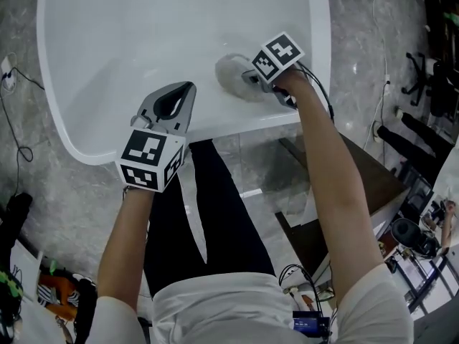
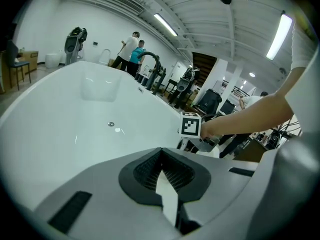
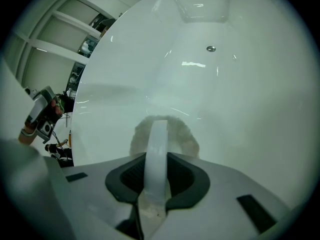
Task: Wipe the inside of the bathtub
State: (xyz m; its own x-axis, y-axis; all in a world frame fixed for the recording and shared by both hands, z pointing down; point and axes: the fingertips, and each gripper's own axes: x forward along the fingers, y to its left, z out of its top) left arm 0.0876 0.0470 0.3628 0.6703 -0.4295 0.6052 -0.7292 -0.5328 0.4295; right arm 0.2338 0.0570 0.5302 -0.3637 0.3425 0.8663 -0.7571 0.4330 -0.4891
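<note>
Grey wiping pad (image 1: pixel 231 74) pressed against near inner wall of bathtub (image 1: pixel 129 41), its white strap (image 3: pixel 155 149) clamped in right gripper (image 1: pixel 247 77) jaws. Left gripper (image 1: pixel 185 90) jaws closed together, nothing held, poised over rim. Wiped area cannot be told apart — floor and far walls judged outstanding.

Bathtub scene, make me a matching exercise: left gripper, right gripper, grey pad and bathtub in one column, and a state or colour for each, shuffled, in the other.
1. left gripper
2. right gripper
3. grey pad
4. bathtub

a. glossy white
b. shut on a white strap
c. pressed against the tub's inner wall
d. shut, holding nothing

Pairs: 1-d, 2-b, 3-c, 4-a.
</note>
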